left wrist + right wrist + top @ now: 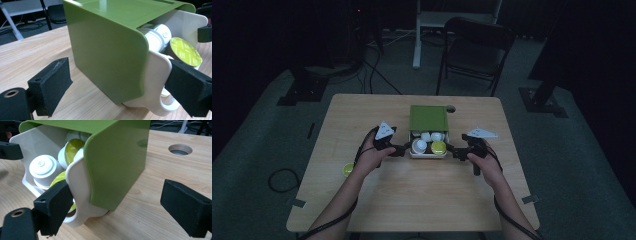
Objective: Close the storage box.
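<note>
In the high view, a loose green pod (347,170) lies at lower left on the table (422,200). The left gripper (403,149), jaws wide, meets the box (428,118) at centre. Its white drawer (428,154) holds pods. The right gripper (453,151), also wide, flanks it.

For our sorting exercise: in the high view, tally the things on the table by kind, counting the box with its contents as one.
Tools: 2, left tool and right tool
Green box: 1
Loose capsule: 1
Total: 4
</note>
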`<move>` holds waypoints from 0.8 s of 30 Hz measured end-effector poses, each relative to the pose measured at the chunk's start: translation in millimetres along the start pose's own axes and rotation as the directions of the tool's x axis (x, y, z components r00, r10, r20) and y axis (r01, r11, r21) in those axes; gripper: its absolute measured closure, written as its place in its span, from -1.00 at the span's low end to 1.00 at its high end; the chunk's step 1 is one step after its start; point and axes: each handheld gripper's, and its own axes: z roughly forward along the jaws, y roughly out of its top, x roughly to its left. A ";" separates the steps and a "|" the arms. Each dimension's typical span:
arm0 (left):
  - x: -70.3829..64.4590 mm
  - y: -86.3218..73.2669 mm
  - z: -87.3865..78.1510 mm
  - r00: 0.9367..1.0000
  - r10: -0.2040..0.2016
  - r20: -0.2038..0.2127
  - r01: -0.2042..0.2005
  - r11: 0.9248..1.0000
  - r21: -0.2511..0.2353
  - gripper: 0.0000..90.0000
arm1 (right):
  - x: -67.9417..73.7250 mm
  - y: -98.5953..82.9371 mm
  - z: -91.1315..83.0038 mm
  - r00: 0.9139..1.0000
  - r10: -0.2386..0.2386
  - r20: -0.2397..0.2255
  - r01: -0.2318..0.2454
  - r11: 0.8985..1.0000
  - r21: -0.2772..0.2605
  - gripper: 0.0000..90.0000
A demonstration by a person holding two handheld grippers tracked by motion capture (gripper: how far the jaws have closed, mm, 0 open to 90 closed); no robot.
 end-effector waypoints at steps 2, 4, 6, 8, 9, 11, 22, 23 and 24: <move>0.5 0.9 1.1 1.000 0.001 -0.001 -0.001 1.000 0.004 -0.80 | -0.5 0.3 0.8 1.000 0.000 0.000 0.000 1.000 -0.001 -0.76; 1.5 1.9 2.1 1.000 0.006 -0.003 -0.006 1.000 0.009 -0.80 | -0.9 0.7 1.4 1.000 0.002 0.003 -0.002 1.000 0.003 -0.76; 2.0 2.8 3.1 1.000 0.009 -0.006 -0.009 1.000 0.010 -0.80 | -1.4 1.5 2.4 1.000 0.000 0.008 0.000 1.000 0.003 -0.76; 2.5 3.5 4.0 1.000 0.017 -0.011 -0.017 1.000 0.012 -0.80 | -1.8 2.3 3.2 1.000 0.000 0.010 0.000 1.000 0.004 -0.76; 2.8 3.8 4.4 1.000 0.022 -0.012 -0.022 1.000 0.013 -0.80 | -2.0 2.4 3.6 1.000 0.000 0.012 0.000 1.000 0.003 -0.76; 3.4 4.3 5.2 1.000 0.023 -0.013 -0.023 1.000 0.014 -0.80 | -2.6 2.6 4.5 1.000 0.006 0.012 -0.006 1.000 0.003 -0.76; 6.2 6.3 10.2 1.000 0.026 -0.018 -0.025 0.999 0.021 -0.80 | -4.7 4.3 8.3 0.999 0.024 0.022 -0.025 1.000 0.008 -0.76; 6.6 6.2 11.1 0.999 0.026 -0.020 -0.026 0.999 0.022 -0.80 | -5.1 4.4 9.0 1.000 0.019 0.025 -0.019 1.000 0.007 -0.76; 6.6 5.9 11.6 1.000 0.024 -0.021 -0.023 1.000 0.021 -0.80 | -5.2 4.6 9.3 1.000 0.017 0.026 -0.017 1.000 0.007 -0.76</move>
